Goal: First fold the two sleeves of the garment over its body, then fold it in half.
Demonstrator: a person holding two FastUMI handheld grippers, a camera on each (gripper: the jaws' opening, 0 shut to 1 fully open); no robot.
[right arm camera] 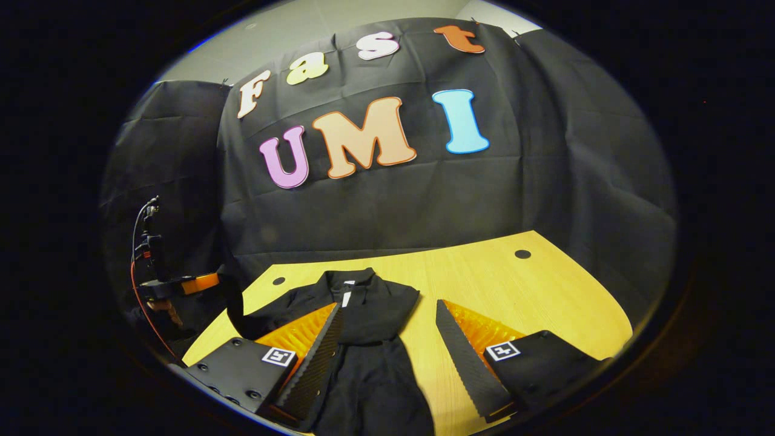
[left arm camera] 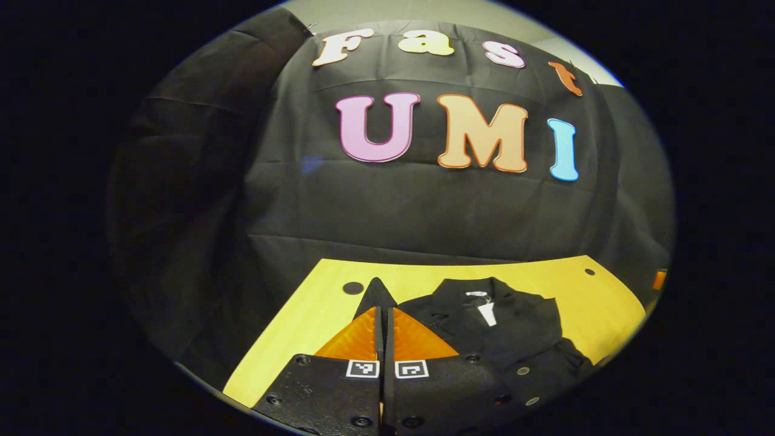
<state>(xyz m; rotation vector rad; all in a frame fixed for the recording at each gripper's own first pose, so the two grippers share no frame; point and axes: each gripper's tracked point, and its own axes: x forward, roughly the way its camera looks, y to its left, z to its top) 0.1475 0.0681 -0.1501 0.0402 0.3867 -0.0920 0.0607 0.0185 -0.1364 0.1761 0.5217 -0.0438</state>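
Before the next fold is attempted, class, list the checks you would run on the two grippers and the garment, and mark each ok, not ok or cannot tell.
1. Garment lies on the yellow table, collar at the far end: ok.
2. Right gripper open and ready to grasp: ok, its fingers stand wide apart above the cloth.
3. Left gripper open: not ok, its fingers are pressed together.
4. Left gripper holding cloth: cannot tell; nothing is visible between the tips.
5. Both sleeves folded over the body: cannot tell; the dark fabric looks bunched and the sleeve edges do not read clearly.
6. Garment flat enough for a clean half fold: not ok, wrinkles show near the right gripper's fingers.
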